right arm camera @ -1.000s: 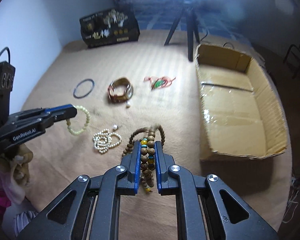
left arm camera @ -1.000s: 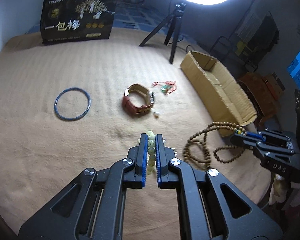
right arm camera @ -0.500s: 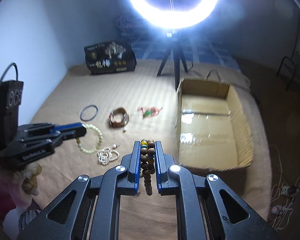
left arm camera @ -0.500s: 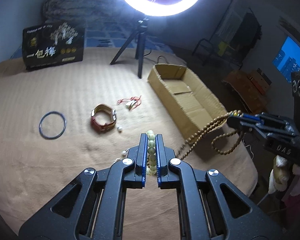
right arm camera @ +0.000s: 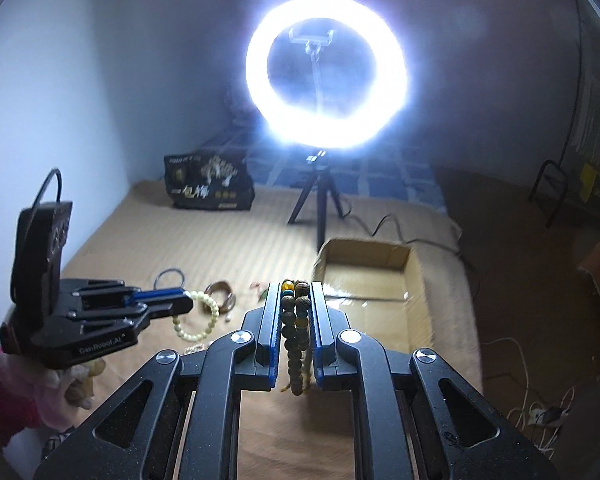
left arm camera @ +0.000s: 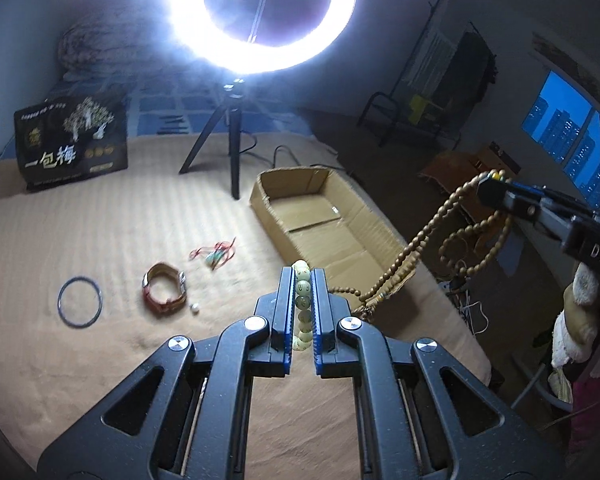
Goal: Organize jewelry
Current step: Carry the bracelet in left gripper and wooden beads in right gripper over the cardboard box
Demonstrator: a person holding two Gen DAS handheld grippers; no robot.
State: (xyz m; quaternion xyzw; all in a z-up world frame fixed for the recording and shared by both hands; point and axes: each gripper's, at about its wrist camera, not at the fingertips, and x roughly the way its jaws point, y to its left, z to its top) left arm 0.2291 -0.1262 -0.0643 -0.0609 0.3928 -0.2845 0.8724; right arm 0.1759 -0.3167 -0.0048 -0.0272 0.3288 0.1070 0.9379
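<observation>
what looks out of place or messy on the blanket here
One small loose white bead lies by itself beside the brown leather watch, detached from any strand. The red cord pendant lies in a tangle nearby. The cardboard box holds no jewelry yet.

A bright ring light (left arm camera: 262, 16) stands on a black tripod (left arm camera: 228, 136) at the far side of the tan bed cover (left arm camera: 100, 224). A black printed bag (left arm camera: 72, 144) stands upright to its left. Beyond the bed, a dark chair (left arm camera: 404, 124) sits near a blue-lit window (left arm camera: 568, 136).
</observation>
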